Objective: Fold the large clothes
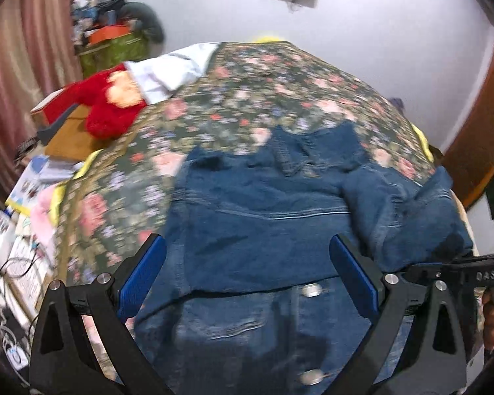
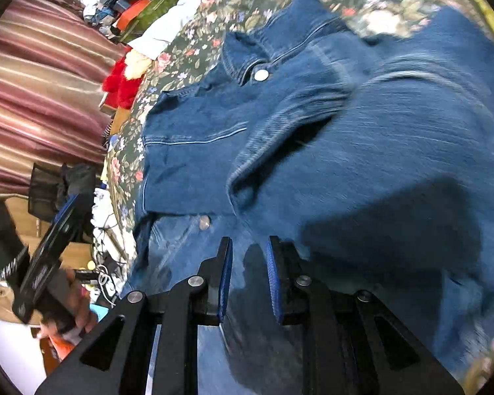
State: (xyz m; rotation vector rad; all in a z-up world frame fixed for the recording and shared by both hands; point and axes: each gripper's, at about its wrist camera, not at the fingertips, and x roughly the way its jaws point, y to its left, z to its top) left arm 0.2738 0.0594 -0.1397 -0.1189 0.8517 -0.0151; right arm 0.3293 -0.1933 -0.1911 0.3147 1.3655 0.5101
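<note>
From the left wrist camera, the left gripper [image 1: 247, 263] hangs above the near part of a denim jacket [image 1: 263, 217], and its two blue-padded fingers [image 1: 148, 273] stand wide apart with nothing between them; the cloth lies below them and I cannot see any pad touching it. The jacket lies on a flowered bedspread [image 1: 247, 92], toward the near right side of the bed, with one panel folded over the body and the collar [image 1: 299, 151] pointing to the far side. Two metal buttons [image 1: 311, 289] show on the near front part. At the far left of the bed there is a red plush toy [image 1: 112, 105] beside a white pillow [image 1: 171, 72], and a striped curtain [image 1: 16, 65] hangs on the left. At the right edge, a part of the other gripper [image 1: 471, 273] and the fingers of a hand [image 1: 492, 322] come into the picture. From the right wrist camera, the right gripper [image 2: 248, 270] points down at the jacket [image 2: 345, 148], and its pads are drawn nearly together, with only a narrow gap; the picture is blurred there, and I cannot tell if any cloth is caught between them. A sleeve [image 2: 362, 164] lies folded across the body of the jacket. At the left, the left gripper [image 2: 49, 256] is held by a hand [image 2: 79, 309] beside the bed.
</note>
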